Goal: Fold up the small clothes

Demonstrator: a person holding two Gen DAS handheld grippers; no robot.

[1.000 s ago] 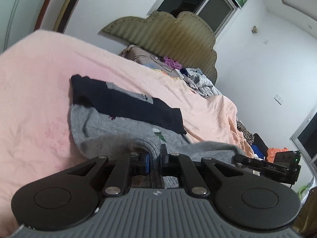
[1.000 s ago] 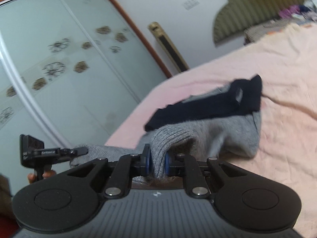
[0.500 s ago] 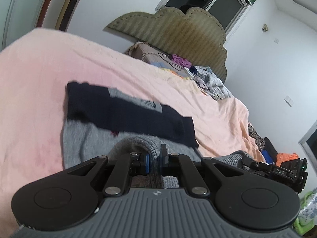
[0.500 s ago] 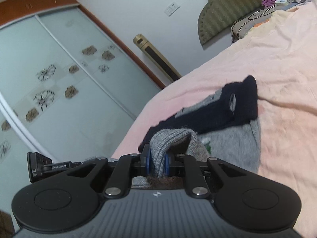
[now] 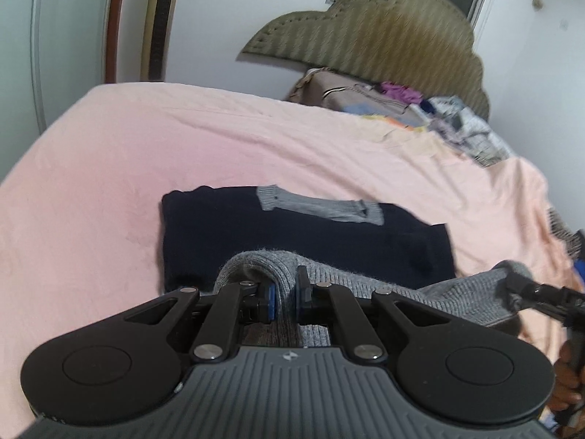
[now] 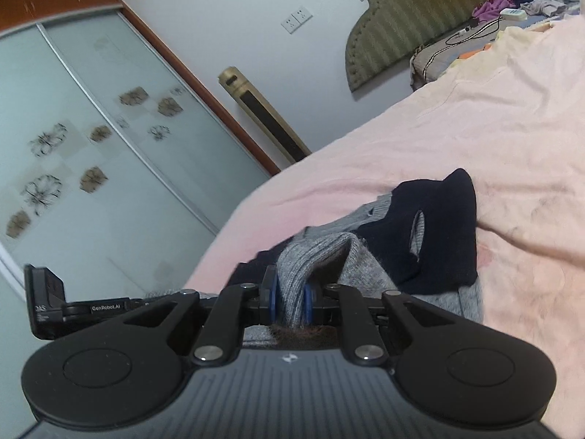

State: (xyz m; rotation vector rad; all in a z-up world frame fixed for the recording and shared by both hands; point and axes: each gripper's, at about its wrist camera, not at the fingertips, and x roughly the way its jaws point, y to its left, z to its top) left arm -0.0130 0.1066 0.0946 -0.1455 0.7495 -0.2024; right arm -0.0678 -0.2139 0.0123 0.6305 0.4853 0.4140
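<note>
A grey and navy knit sweater lies partly folded on a pink bed. The left gripper, angled down, pinches one corner of its grey ribbed hem; the right gripper, nearly level, pinches the other. A headboard stands beyond

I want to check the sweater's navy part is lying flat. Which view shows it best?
The left wrist view: the navy part lies spread wide across the pink bedsheet, seen almost whole. The right wrist view shows it side-on and bunched, partly behind the grey hem.
</note>
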